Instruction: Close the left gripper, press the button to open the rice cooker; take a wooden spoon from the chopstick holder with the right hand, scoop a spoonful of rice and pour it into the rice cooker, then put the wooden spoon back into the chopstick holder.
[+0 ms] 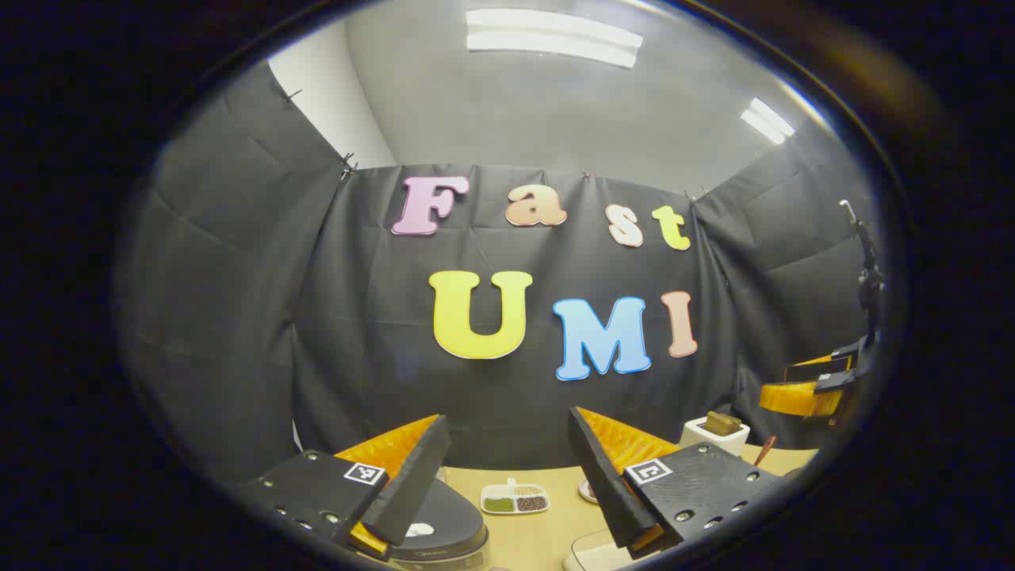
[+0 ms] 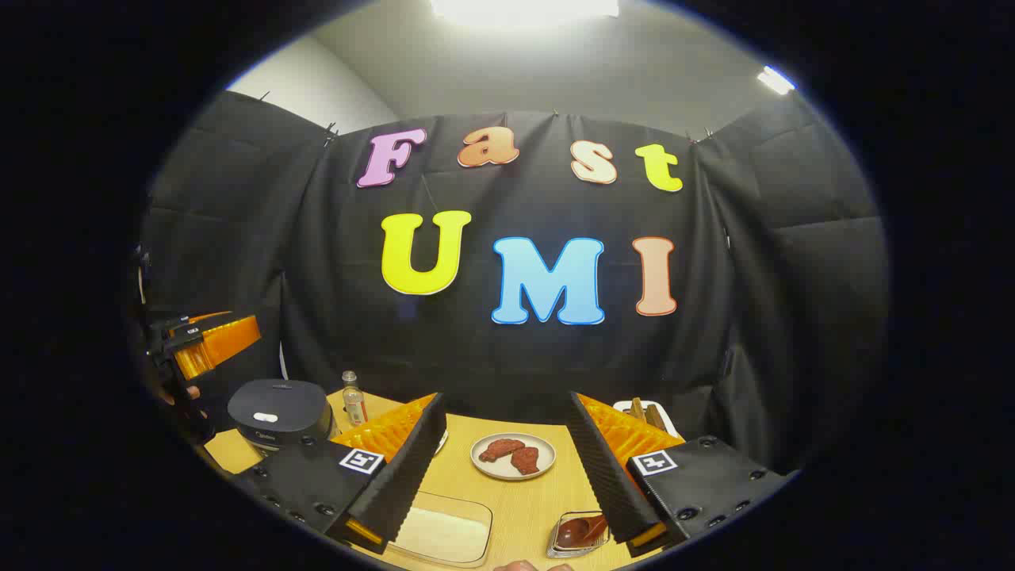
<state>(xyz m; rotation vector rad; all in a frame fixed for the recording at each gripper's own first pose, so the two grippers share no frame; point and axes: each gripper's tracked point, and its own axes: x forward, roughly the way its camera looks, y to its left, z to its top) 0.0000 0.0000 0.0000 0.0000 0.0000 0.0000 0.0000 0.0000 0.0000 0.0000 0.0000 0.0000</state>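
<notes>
The dark rice cooker (image 1: pixel 444 530) sits closed at the bottom left of the left gripper view, with its white button (image 1: pixel 419 529) just past the left finger. My left gripper (image 1: pixel 507 424) hovers open above the table, holding nothing. The white chopstick holder (image 1: pixel 714 433) with wooden utensils stands to the right, near my right gripper (image 1: pixel 802 387). In the right gripper view, my right gripper (image 2: pixel 506 404) is open and holds nothing. The rice cooker (image 2: pixel 277 408) is at the left, below the left gripper (image 2: pixel 214 339). A clear box of rice (image 2: pixel 442 533) lies low between the fingers. The chopstick holder (image 2: pixel 646 411) peeks over the right finger.
A divided dish of beans (image 1: pixel 514 500) lies mid-table. A plate with chicken pieces (image 2: pixel 513 456), a small bottle (image 2: pixel 353 400) beside the cooker and a small tray with a brown item (image 2: pixel 579 533) stand on the wooden table (image 2: pixel 523 507). Black cloth walls close in behind.
</notes>
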